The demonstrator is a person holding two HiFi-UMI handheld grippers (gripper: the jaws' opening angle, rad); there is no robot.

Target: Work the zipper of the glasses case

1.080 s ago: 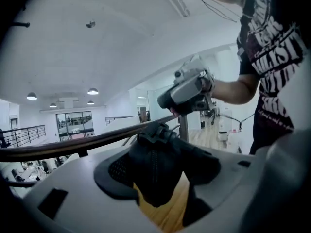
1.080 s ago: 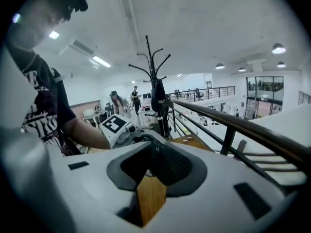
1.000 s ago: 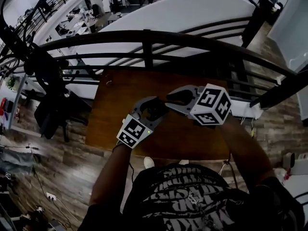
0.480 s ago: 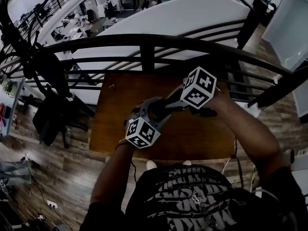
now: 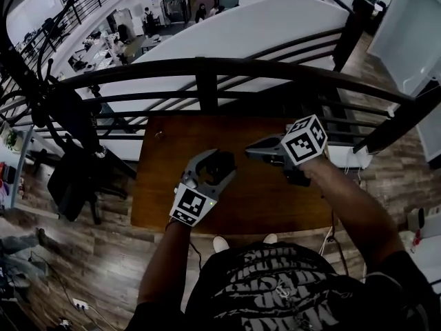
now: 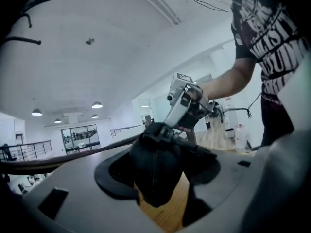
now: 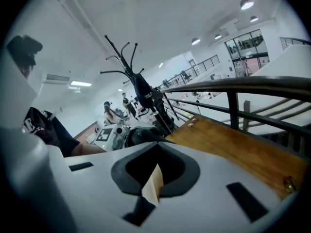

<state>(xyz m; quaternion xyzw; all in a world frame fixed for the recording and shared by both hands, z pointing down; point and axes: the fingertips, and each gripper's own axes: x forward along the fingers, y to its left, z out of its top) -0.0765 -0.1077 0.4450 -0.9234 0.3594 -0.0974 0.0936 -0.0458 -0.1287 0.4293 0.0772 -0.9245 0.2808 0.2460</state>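
My left gripper (image 5: 213,161) is shut on the black glasses case (image 5: 221,168) and holds it above the wooden table (image 5: 275,198). In the left gripper view the case (image 6: 155,161) fills the space between the dark pads (image 6: 111,174), its zipper running down the middle toward the camera. My right gripper (image 5: 250,147) is just right of the case, and its jaws are shut. Its tips (image 6: 165,129) reach the case's far top edge. In the right gripper view the jaws meet and the case (image 7: 141,134) lies just beyond them. No zipper pull shows between them.
A dark metal railing (image 5: 207,67) runs along the table's far edge, with an open drop to a lower floor behind it. A black coat stand (image 5: 65,109) rises at the left. Wood flooring surrounds the table. A small metal fitting (image 7: 289,183) sits on the tabletop.
The right gripper swung up close over the case half a second ago and has drawn back to the right and lower. The left gripper kept the case almost in place.
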